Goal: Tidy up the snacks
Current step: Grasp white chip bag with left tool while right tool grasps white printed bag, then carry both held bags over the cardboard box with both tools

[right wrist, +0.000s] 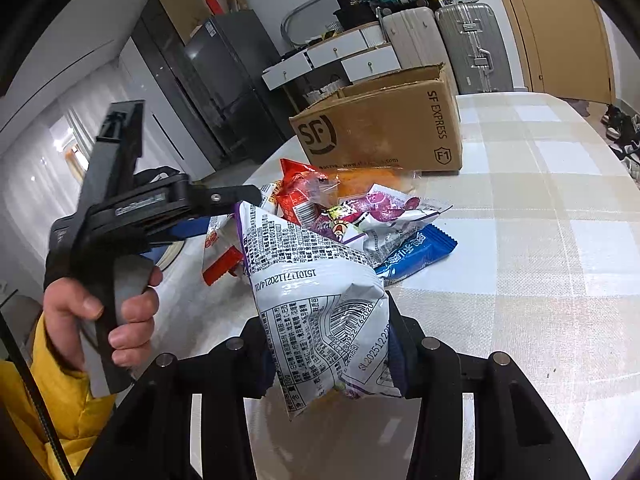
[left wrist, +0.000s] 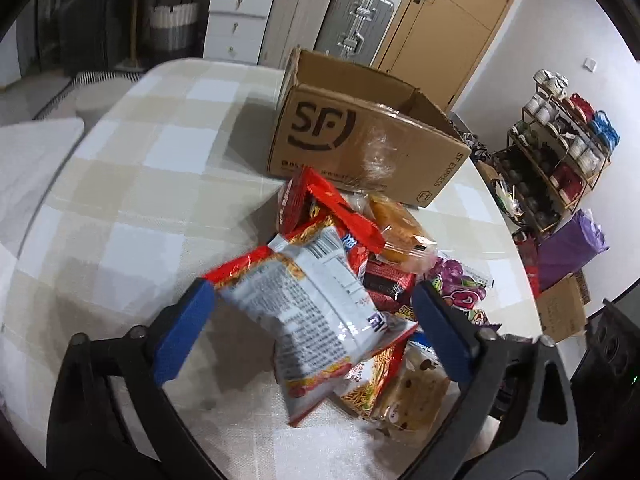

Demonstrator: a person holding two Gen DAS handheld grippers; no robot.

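My right gripper (right wrist: 332, 354) is clamped on a silver-white foil snack bag with black print and purple edging (right wrist: 316, 300), holding it up off the table; both jaws press into the bag's lower part, near the barcode.

My left gripper (left wrist: 312, 320) has its blue-padded jaws spread wide, either side of a red-and-white crinkled noodle-snack packet (left wrist: 312, 304). The left pad (left wrist: 182, 332) sits just at the packet's red edge, while the right pad stands clear of it, so I am not pinching anything there. In the right wrist view I can see the left gripper from the side, held by a hand (right wrist: 100, 320) in a yellow sleeve.

The remaining snacks lie in a loose pile on the beige-and-white checked tablecloth (left wrist: 132, 208): red wrappers, a clear-wrapped orange pastry (left wrist: 400, 232), a purple grape-print pouch (left wrist: 460, 288) and a blue wrapper (right wrist: 416, 252).

Just behind the pile stands the open brown cardboard SF Express box (left wrist: 360, 136), its flaps up.
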